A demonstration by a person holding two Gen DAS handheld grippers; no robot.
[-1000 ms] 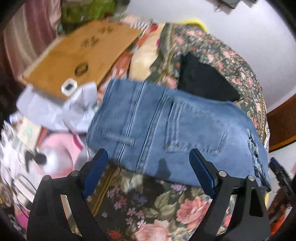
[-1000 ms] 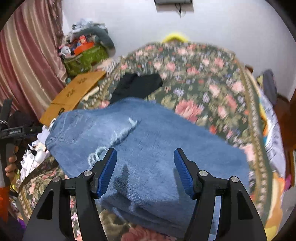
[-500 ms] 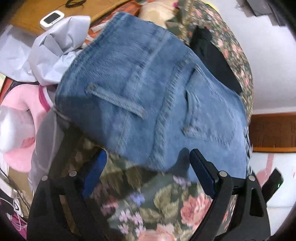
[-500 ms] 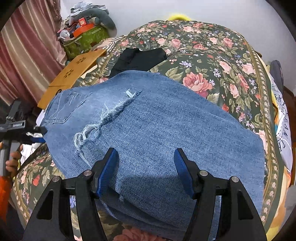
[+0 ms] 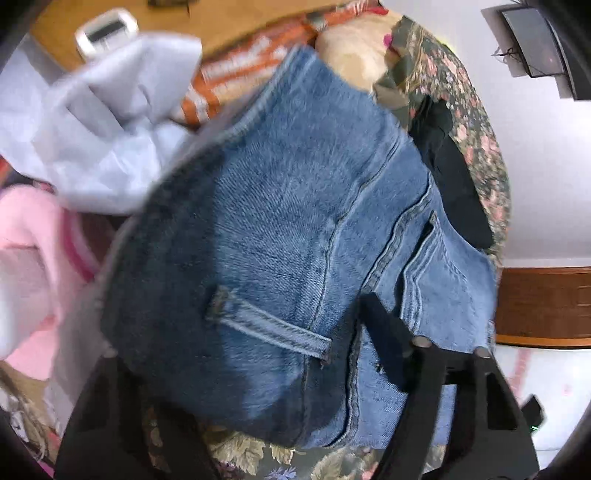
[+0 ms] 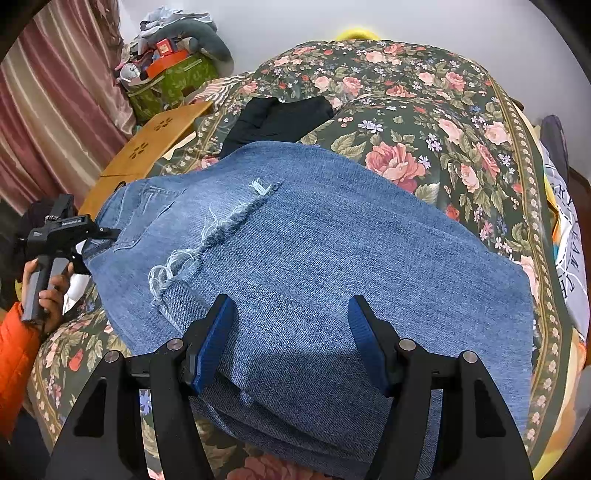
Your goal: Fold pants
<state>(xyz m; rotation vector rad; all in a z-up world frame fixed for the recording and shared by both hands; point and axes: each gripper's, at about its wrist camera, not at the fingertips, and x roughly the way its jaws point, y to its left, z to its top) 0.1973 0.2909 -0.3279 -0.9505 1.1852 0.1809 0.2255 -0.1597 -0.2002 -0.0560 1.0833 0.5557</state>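
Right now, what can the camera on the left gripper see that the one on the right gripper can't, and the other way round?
Only the left wrist view shows the jeans' belt loop, a crumpled pale cloth and something pink beside the bed. Only the right wrist view shows the frayed rip, the striped curtain, and the hand holding the left gripper. Both show the folded jeans, the black garment and the floral bedspread.

White wall [image 6: 406, 22], striped curtain [image 6: 55, 92], floral bedspread [image 6: 424, 122], wooden board [image 6: 155, 147].

Floral bed [image 6: 424, 110] carries folded jeans [image 6: 314, 258], black garment [image 6: 280, 118].
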